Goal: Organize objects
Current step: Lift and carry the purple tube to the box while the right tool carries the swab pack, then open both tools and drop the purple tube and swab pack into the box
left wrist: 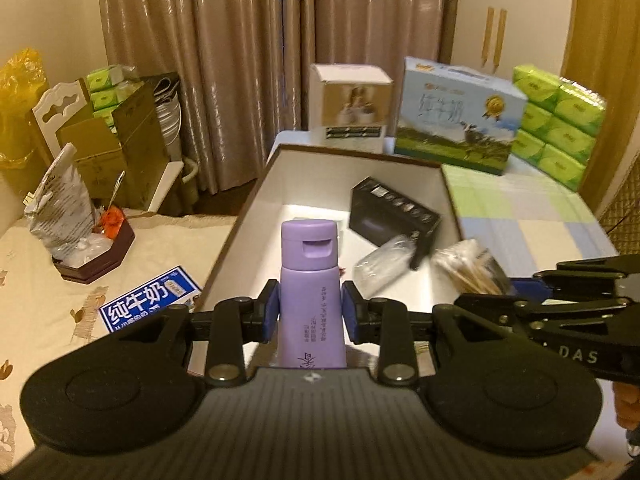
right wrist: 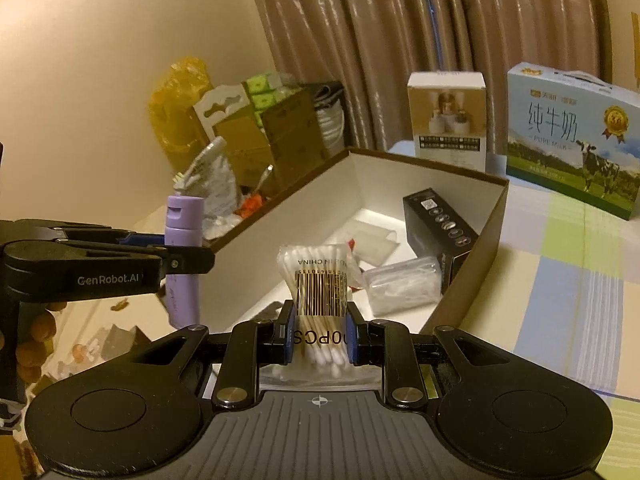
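Right claw (right wrist: 319,334) around barcoded swab pack (right wrist: 320,292)

Clutter stood around the work area.
A milk carton (right wrist: 573,136) and a white box (right wrist: 447,114) stood before brown curtains (left wrist: 276,52); green tissue packs (left wrist: 558,120) were stacked alongside.

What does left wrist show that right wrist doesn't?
Left wrist only: green tissue packs stacked at the far right, a blue milk carton lying flat on the bed, and the left claw shut on the purple bottle.

Right wrist only: the cotton swab pack's barcode and the right claw shut on that pack.

Both: the open white-lined box holding a black box and a clear plastic case, plus the milk case and curtains.
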`<state>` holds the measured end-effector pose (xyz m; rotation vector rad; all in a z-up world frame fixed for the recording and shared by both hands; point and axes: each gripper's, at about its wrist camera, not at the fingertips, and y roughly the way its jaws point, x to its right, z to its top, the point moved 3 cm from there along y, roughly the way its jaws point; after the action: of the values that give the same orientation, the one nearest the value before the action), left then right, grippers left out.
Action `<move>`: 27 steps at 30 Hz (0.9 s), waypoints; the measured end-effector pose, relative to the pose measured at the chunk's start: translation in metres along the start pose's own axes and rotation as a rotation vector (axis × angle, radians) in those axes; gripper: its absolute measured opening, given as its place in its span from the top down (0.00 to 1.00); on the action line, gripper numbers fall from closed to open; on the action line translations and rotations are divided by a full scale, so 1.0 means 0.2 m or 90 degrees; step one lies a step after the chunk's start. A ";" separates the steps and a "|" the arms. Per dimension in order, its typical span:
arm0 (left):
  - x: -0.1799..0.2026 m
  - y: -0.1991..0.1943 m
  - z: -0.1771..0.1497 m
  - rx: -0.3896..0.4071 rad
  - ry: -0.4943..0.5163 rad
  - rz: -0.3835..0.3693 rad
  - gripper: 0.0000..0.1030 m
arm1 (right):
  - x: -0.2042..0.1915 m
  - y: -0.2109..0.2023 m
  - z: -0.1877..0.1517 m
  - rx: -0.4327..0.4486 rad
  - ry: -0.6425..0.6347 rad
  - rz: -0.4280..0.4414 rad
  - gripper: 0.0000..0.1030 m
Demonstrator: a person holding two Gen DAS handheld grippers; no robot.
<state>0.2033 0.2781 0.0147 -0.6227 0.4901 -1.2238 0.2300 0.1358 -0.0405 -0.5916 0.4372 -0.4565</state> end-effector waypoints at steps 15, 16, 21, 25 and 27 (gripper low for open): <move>-0.17 0.33 -0.06 -0.090 0.015 -0.018 0.73 | -0.01 0.19 -0.03 -0.035 0.040 -0.054 0.79; -0.17 0.35 -0.06 -0.093 0.016 -0.022 0.73 | -0.01 0.19 -0.03 -0.036 0.043 -0.056 0.79; -0.17 0.44 -0.04 -0.110 0.031 -0.028 0.73 | -0.01 0.22 -0.03 -0.044 0.051 -0.071 0.79; -0.17 0.51 -0.04 -0.127 0.038 -0.033 0.74 | 0.00 0.24 -0.04 -0.051 0.066 -0.080 0.79; -0.17 0.53 -0.04 -0.131 0.045 -0.034 0.74 | 0.01 0.25 -0.04 -0.053 0.072 -0.086 0.79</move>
<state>0.2638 0.3312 -0.0619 -0.7728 0.6685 -1.2588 0.2416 0.1689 -0.0780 -0.6797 0.5287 -0.6048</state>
